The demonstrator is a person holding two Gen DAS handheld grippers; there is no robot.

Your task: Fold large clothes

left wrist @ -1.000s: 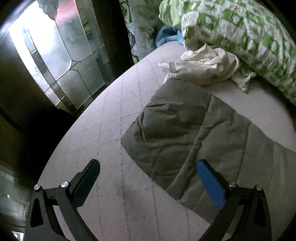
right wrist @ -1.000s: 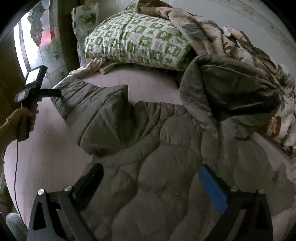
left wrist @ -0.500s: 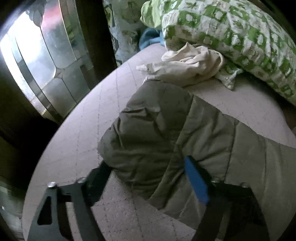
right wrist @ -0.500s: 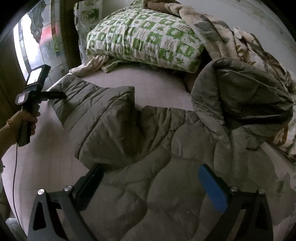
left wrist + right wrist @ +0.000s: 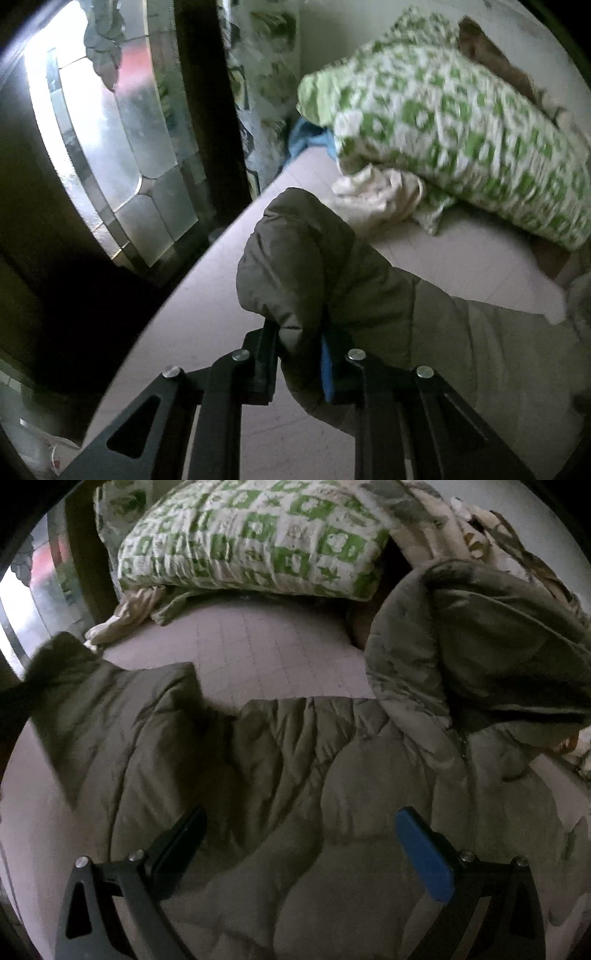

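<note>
Jaws of the left gripper [image 5: 299, 354] are clenched on the padded cuff end of the olive quilted jacket [image 5: 295, 794], its sleeve [image 5: 314, 266] bunched and raised off the bed [image 5: 207, 317] beside a leaded-glass window [image 5: 110, 147]. Just beyond the sleeve, a crumpled cream cloth [image 5: 376, 195] lies against a green-and-white patterned pillow [image 5: 461, 140] at the head of the mattress, with a patch of blue fabric [image 5: 306, 136] tucked behind. Across the bed, the jacket lies spread on the pale checked sheet, its hood [image 5: 491, 646] propped up near a heap of floral bedding [image 5: 480, 528] on the far right. Jaws of the right gripper [image 5: 310, 849] stand wide apart and empty, hovering low over the jacket's body without gripping it. Judged from the lifted cuff, the sleeve fold is the step in hand, and the task looks to be at an early stage, with the body unfolded and the hood loose. The next move likely calls for carrying the sleeve inward across the quilted front and laying it flat, while the right gripper pins or steadies the slippery, puffy torso so it does not slide on the sheet.
</note>
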